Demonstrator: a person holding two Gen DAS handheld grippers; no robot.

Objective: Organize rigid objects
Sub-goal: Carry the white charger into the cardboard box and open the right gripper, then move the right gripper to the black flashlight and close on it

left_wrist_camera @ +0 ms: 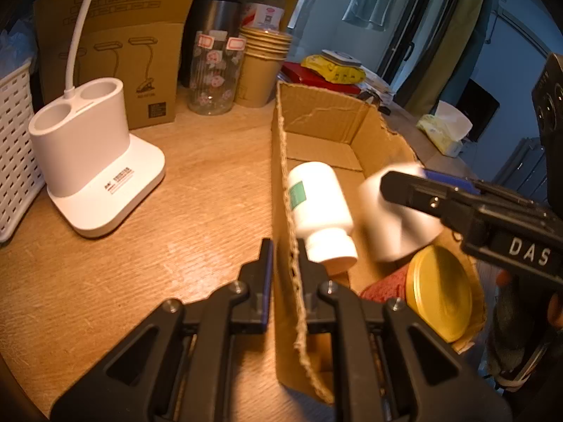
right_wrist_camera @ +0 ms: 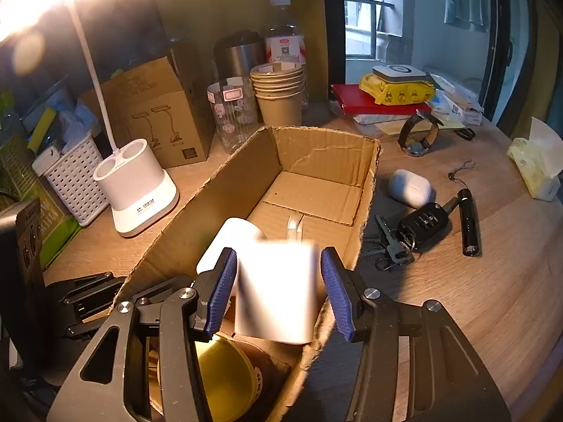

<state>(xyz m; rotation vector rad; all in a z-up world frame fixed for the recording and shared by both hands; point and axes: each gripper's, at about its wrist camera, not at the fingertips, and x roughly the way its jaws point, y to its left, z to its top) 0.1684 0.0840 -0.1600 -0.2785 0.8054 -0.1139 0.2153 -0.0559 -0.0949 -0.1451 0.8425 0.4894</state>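
An open cardboard box (left_wrist_camera: 316, 112) (right_wrist_camera: 316, 147) lies on the wooden table. My left gripper (left_wrist_camera: 285, 249) is shut on the box's near side wall. Inside lie a white pill bottle (left_wrist_camera: 318, 204) (right_wrist_camera: 225, 239) and a jar with a gold lid (left_wrist_camera: 440, 292) (right_wrist_camera: 225, 379). A white mug (right_wrist_camera: 278, 292) (left_wrist_camera: 397, 225), blurred, sits between the blue pads (right_wrist_camera: 221, 292) of my right gripper (right_wrist_camera: 278, 288) (left_wrist_camera: 408, 190), over the box. Small gaps show beside the mug; the jaws look open around it.
A white lamp base (left_wrist_camera: 91, 161) (right_wrist_camera: 137, 193), white basket (right_wrist_camera: 74, 179), lamp carton (left_wrist_camera: 116, 70), glass jar (left_wrist_camera: 214, 74) and paper cups (left_wrist_camera: 264, 66) stand behind. Right of the box lie an earbud case (right_wrist_camera: 410, 188), car key (right_wrist_camera: 420, 227), small torch (right_wrist_camera: 468, 221), watch (right_wrist_camera: 418, 133) and tissues (right_wrist_camera: 535, 165).
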